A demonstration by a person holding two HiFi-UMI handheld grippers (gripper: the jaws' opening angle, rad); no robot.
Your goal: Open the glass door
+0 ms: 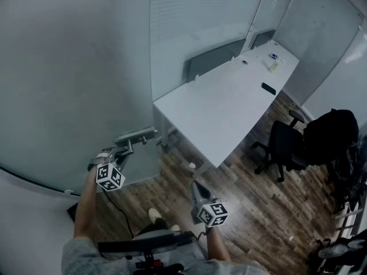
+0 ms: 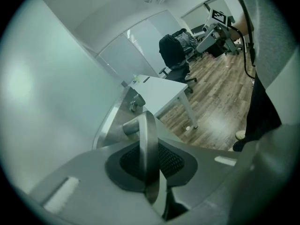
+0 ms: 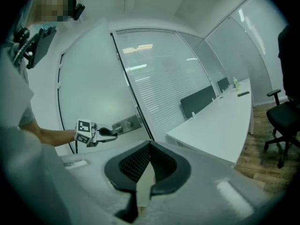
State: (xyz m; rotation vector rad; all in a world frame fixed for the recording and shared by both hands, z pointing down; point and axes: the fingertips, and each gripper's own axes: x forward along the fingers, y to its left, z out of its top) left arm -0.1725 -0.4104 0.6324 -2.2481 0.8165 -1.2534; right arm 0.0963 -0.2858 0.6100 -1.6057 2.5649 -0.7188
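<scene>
The frosted glass door (image 1: pixel 69 85) fills the left of the head view, with a metal lever handle (image 1: pixel 136 136) at its edge. My left gripper (image 1: pixel 123 149) is shut on that handle. In the left gripper view the silver lever (image 2: pixel 149 135) stands between the black pads, pinched from both sides, and the lock plate (image 2: pixel 136 100) shows beyond it. My right gripper (image 1: pixel 196 187) hangs free over the wood floor, away from the door. Its jaws meet at the tips with nothing between them (image 3: pixel 150 146). The right gripper view also shows the left gripper (image 3: pixel 101 132) at the handle plate (image 3: pixel 125 124).
A long white desk (image 1: pixel 229 102) stands just past the door, against a glass partition with blinds (image 1: pixel 195 33). A black office chair (image 1: pixel 284 145) and a dark bag (image 1: pixel 330 133) are to the right. A black cable (image 1: pixel 117 208) runs over the floor near the person's shoe (image 1: pixel 155 215).
</scene>
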